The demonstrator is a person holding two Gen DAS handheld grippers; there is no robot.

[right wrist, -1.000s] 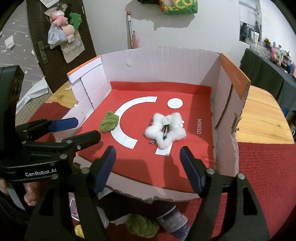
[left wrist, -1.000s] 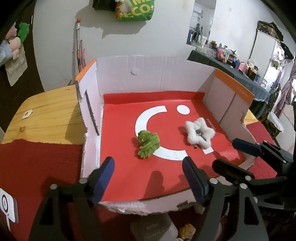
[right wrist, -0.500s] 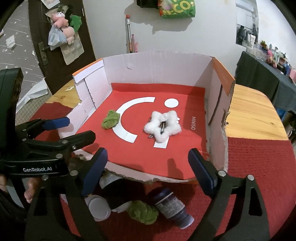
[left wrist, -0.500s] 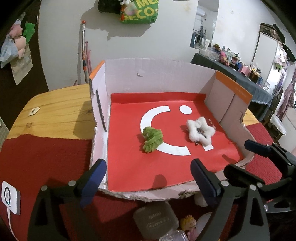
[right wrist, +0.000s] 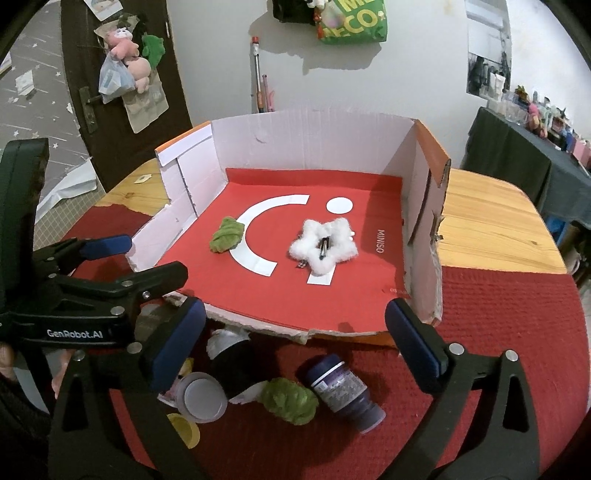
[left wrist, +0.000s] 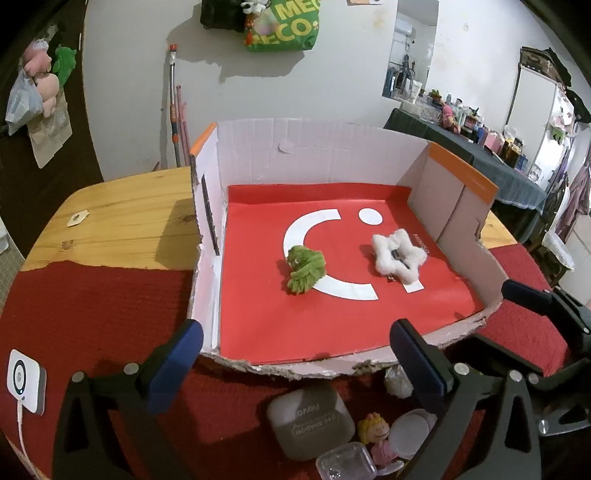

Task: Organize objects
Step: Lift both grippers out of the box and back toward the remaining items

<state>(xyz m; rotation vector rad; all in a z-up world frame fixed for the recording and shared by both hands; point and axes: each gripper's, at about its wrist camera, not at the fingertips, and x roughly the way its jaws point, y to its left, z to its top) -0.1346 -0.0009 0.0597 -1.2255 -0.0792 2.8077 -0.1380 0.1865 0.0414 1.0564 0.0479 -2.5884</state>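
A torn-fronted cardboard box [left wrist: 317,155] lined with red paper holds two things, apart from each other: a green fuzzy scrunchie [left wrist: 304,269] on the white arc, and a white star-shaped fluffy clip [left wrist: 397,254] to its right. Both the left gripper [left wrist: 295,354] and right gripper [right wrist: 295,339] hang spread wide and hold nothing, in front of the box; beneath them on the red cloth [right wrist: 517,332] lie a second green scrunchie [right wrist: 290,400], a purple jar [right wrist: 343,391] on its side, and a grey case [left wrist: 310,422].

"MINISO" on red box liner [right wrist: 380,240], "GenRobot.AI" on left gripper [right wrist: 147,258], "ECO" on green bag [right wrist: 352,20]
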